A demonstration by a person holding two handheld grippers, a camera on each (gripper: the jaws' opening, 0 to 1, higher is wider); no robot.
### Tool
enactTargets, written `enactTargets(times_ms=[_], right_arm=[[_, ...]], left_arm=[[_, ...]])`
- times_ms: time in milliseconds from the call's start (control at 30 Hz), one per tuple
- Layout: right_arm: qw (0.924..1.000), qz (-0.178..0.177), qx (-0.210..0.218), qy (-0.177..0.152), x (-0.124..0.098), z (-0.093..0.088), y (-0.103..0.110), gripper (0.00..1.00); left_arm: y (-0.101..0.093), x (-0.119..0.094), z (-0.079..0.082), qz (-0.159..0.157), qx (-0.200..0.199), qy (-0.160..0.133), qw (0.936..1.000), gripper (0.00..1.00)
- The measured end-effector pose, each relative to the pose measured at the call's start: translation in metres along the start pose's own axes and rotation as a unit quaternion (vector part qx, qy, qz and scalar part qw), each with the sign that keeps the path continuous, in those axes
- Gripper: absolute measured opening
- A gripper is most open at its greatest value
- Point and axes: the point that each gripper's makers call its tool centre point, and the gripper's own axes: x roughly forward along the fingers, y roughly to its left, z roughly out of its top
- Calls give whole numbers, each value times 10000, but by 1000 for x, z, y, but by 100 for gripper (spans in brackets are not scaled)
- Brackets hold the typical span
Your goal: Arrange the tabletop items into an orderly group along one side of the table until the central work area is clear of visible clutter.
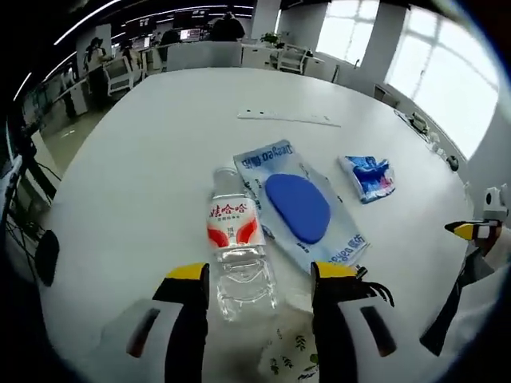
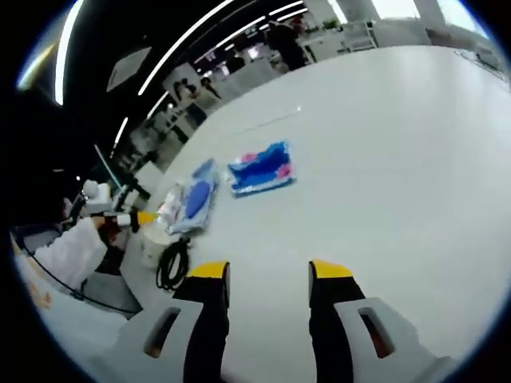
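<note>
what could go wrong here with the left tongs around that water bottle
The water bottle lies on its side between the open left tongs, so it may roll or squirt out as they close. It also lies right beside the blue-and-white pouch, which could get dragged along. The thin ruler farther up the white table would be hard to pinch.

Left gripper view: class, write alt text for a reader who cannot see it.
A clear plastic water bottle with a red and white label lies on the white table between the open left gripper. Beside it is a blue oval pad on a blue-and-white packet, then a crumpled blue wrapper.
</note>
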Motion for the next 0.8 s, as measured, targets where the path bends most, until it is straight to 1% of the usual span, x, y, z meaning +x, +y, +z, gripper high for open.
enactTargets(times_ms=[100,133,200,300,367,433,567,700,800], right_arm=[[9996,72,-235,129,3,-1,6,38],[9992,95,-357,162,5,0,8,39],[9987,141,-465,171,7,4,12,39],[9988,241,-417,133,8,9,17,40],[9987,245,-426,133,9,11,17,39],[9987,224,-424,144,9,11,15,39],[9989,211,-378,156,8,11,12,39],[9991,190,-359,153,6,11,10,39],[9992,155,-326,151,3,9,7,39]], left_arm=[[6,7,1,103,-114,70,9999,59],[9,10,1,175,-109,128,9997,59],[14,13,1,290,-65,165,9994,60],[17,20,1,305,-136,222,9992,60],[15,23,3,251,-221,229,9992,60],[9,28,7,129,-338,174,9992,60],[10,38,8,235,-128,306,9992,60],[16,45,12,353,-106,313,9988,56],[20,48,11,414,-161,352,9984,53]])
